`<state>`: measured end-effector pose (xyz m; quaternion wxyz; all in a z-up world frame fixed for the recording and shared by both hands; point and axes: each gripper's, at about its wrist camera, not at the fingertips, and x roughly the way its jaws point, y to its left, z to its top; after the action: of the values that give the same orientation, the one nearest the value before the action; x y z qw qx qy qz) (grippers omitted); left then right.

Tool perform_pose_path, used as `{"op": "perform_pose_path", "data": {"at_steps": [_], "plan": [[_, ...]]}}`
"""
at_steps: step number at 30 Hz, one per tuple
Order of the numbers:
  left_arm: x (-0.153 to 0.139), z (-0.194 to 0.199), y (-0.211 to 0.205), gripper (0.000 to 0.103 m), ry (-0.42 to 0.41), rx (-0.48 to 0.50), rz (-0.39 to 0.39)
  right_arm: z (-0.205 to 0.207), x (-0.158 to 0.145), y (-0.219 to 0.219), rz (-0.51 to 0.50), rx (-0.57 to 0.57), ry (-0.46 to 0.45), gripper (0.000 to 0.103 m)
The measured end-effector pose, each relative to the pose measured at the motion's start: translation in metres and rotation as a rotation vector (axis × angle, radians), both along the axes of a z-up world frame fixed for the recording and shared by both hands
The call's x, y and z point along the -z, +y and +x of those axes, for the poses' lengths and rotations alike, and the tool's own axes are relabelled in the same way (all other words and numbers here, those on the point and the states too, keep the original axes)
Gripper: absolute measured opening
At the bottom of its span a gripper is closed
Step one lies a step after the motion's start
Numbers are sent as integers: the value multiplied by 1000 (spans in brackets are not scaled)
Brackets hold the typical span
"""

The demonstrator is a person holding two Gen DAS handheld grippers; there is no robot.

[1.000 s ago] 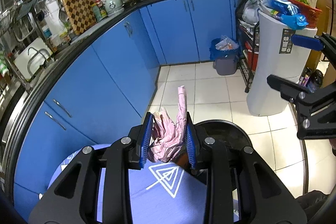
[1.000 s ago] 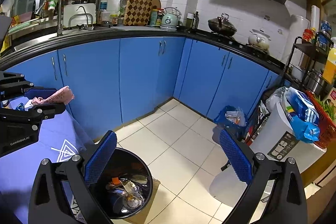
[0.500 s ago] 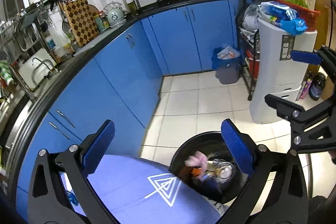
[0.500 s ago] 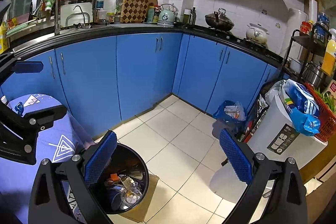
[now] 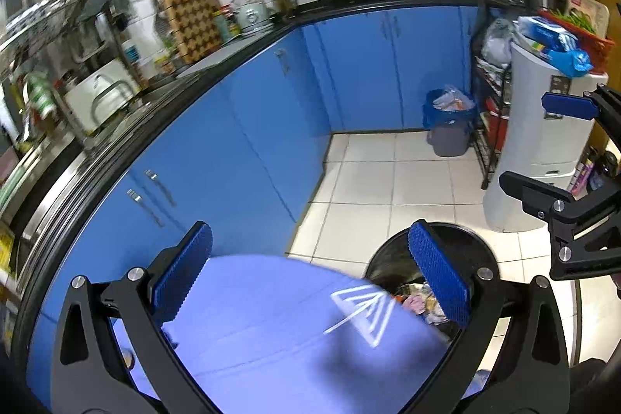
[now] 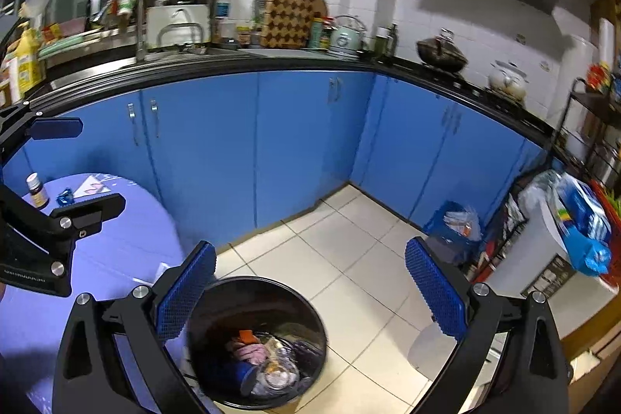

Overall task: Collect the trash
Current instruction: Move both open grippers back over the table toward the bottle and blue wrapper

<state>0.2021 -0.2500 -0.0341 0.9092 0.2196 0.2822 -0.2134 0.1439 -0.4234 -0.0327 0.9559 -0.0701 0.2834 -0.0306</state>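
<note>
Trash [image 6: 256,355] lies jumbled, indistinct, in the black bin [image 6: 310,313], partly hidden; both grippers gape wide, empty.

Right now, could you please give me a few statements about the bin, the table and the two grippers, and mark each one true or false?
1. The left gripper is clamped on a pink wrapper. False: its jaws stand wide apart with nothing between them.
2. A pink wrapper lies inside the black bin. True.
3. The right gripper is open and empty. True.
4. The black bin stands on the purple table. False: it stands on the tiled floor beside the table.
5. A small bottle stands upright on the purple table. True.
</note>
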Motion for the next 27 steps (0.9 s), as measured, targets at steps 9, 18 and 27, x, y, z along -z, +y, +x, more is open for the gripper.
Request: {"op": "perform_pose_path", "data": {"at_steps": [9, 18, 27], "plan": [[2, 7, 89, 100, 25, -128, -23, 18, -5, 76, -46, -99, -12, 95], [-11, -4, 145, 100, 14, -169, -77, 24, -17, 122, -51, -155, -12, 95], [0, 0, 197, 100, 25, -249, -88, 37, -8, 184, -66, -262, 17, 95]]}}
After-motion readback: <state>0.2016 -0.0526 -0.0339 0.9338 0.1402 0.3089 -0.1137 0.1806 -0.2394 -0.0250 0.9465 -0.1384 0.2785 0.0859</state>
